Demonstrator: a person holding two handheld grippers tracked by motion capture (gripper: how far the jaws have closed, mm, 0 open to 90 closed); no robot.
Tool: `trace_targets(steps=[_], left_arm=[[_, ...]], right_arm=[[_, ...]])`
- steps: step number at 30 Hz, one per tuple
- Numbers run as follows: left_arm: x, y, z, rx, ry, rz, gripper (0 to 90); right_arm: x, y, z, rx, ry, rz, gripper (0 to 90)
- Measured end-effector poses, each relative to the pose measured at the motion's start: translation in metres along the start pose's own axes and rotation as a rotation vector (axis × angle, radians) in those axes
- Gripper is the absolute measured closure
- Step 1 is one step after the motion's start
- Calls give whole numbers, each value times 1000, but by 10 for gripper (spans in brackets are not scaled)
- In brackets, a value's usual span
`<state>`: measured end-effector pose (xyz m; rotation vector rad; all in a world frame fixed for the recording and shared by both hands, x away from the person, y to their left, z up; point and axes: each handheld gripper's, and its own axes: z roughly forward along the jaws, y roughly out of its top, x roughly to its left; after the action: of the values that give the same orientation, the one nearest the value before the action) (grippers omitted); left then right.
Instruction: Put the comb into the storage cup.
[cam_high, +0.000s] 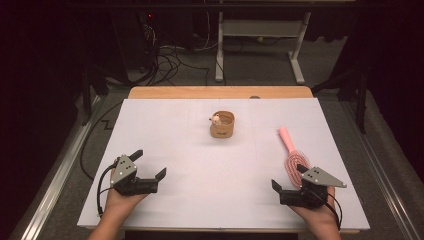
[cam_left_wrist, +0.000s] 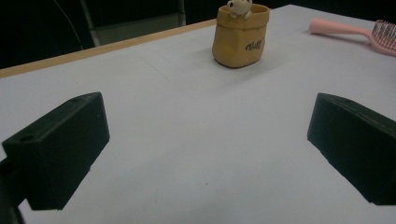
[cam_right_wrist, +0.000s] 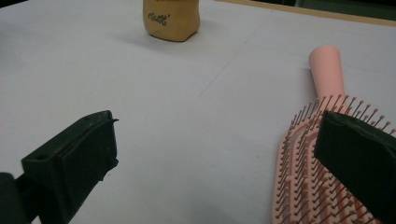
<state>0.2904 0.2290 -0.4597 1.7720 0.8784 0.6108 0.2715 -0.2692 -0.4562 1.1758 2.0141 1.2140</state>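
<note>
Pink bristled hairbrush (cam_right_wrist: 322, 186), tapered handle

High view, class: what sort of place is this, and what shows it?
Probably a lab or workshop set up for recording: a white-covered table, loose cables on the floor behind it, and a bare desk frame.

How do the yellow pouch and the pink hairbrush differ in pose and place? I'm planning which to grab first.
The yellow pouch stands upright near the table's middle; the pink hairbrush lies flat at the right. The pouch holds a small toy; the hairbrush is bare, bristles up. The pouch sits far from both grippers; the hairbrush lies beside the right gripper. Both rest untouched.
</note>
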Motion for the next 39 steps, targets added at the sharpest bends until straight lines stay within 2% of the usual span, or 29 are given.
trace_targets(steps=[5,8,14,19,25,30,33,39], left_arm=[[-6,1,1,-13,-31,-23,0],[-7,0,3,-20,-47,-23,0],[-7,-2,5,-7,-71,-40,0],[-9,-3,5,-7,-71,-23,0],[-11,-2,7,-33,-81,-8,0],[-12,-4,7,-26,-85,-10,0],[-12,-5,7,-42,-88,-19,0],[-12,-6,8,-37,-80,-13,0]], right_arm=[[-1,0,4,15,-37,-3,4],[-1,2,5,21,-63,1,4],[2,7,8,59,-88,-8,4],[0,10,8,80,-104,-16,4],[-10,13,0,95,-129,-22,4],[-19,14,-10,98,-150,-21,4],[-26,15,-15,94,-157,-13,4],[-35,15,-17,107,-159,-2,4]])
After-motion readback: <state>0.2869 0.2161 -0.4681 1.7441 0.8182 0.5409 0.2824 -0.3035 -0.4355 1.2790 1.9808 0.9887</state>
